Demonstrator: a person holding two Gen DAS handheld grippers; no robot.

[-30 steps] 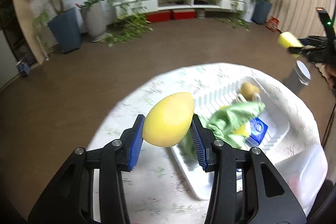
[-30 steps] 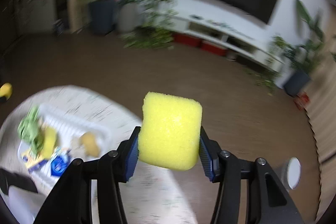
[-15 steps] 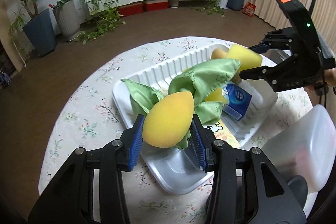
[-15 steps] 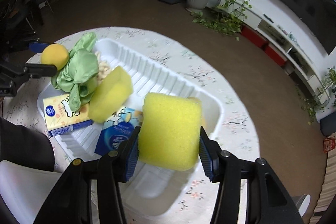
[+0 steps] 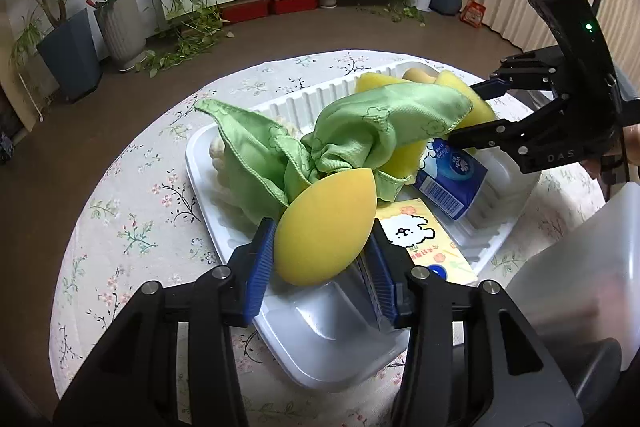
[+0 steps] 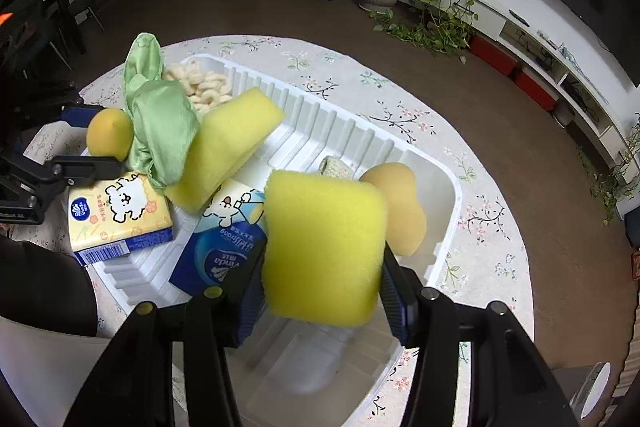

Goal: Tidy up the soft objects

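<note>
A white ribbed tray point(image 5: 200, 163) on the round table holds a green cloth point(image 5: 380, 123), a loose yellow sponge point(image 6: 224, 147), a tan egg-shaped sponge point(image 6: 400, 203) and two tissue packs. My left gripper point(image 5: 320, 239) hangs over the tray's near end. A yellow egg-shaped sponge point(image 5: 324, 227) sits between its blue pads, which still touch it while the jaws are opening. My right gripper point(image 6: 324, 267) is shut on a square yellow sponge point(image 6: 324, 239), low over the tray's other end and beside the blue tissue pack point(image 6: 224, 251).
A floral tablecloth point(image 5: 140, 187) covers the table, with brown floor around it. A translucent plastic bin point(image 5: 580, 267) stands by the tray on the right. A yellow tissue pack point(image 6: 116, 215) and a white fluffy item point(image 6: 204, 83) also lie in the tray. A dark sleeve point(image 6: 40, 287) shows at the left.
Both grippers have come down and in over the tray with their sponges. The right one swung from beside the table to just above the tray's end.
</note>
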